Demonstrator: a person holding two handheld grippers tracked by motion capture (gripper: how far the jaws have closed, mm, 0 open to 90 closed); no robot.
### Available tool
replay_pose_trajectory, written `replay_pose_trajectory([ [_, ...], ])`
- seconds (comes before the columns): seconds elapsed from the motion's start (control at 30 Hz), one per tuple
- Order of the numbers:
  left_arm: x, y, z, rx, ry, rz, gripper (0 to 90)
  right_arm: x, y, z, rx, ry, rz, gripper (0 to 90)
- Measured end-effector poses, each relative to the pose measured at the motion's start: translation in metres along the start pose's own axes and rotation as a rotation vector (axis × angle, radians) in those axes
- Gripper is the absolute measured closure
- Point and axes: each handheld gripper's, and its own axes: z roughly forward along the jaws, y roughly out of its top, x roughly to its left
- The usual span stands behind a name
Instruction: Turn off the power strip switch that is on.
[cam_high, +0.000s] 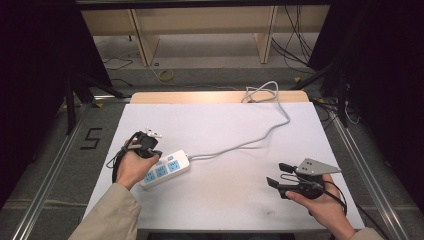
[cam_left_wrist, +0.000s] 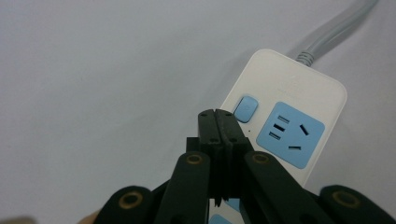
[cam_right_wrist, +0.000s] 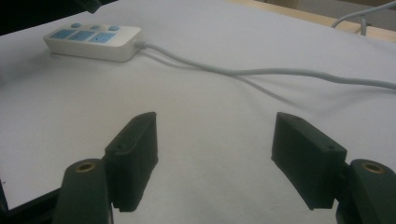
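— Left gripper (cam_left_wrist: 215, 113): I read its jaws pressed together, tips hovering just beside the blue switch (cam_left_wrist: 245, 108) on the power strip (cam_left_wrist: 322, 88).

— Right gripper (cam_right_wrist: 215, 158)?

— Jaws spread, nothing between. Strip lies well beyond it, grey cable (cam_right_wrist: 261, 72) trailing across the white table (cam_right_wrist: 210, 116).

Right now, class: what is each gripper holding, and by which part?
Nothing. The left gripper is shut and empty above the power strip; the right gripper is open and empty.
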Motion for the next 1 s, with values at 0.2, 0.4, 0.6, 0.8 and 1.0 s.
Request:
replay_pose_trajectory([
  [0.2,0.0015,0.0023,-0.0001,0.002,-0.008,0.008,90.0,0.0005,0.0004,0.0001,0.001,-0.002,-0.004,31.9],
  [0.4,0.0039,0.0048,0.0001,0.007,-0.015,-0.002,90.0,0.0003,0.0002,0.0001,0.002,-0.002,-0.004,31.9],
  [0.6,0.0037,0.0051,0.0029,0.029,-0.022,0.006,90.0,0.0008,0.0002,0.0,0.003,-0.001,-0.004,32.0],
  [0.8,0.0032,0.0055,0.0051,0.047,-0.03,0.005,90.0,0.0008,0.0002,0.0006,0.004,0.001,-0.004,32.0],
  [1.0,0.0024,0.0062,0.0076,0.068,-0.039,0.01,90.0,0.0008,0.0001,0.0005,0.004,0.002,-0.001,32.0],
])
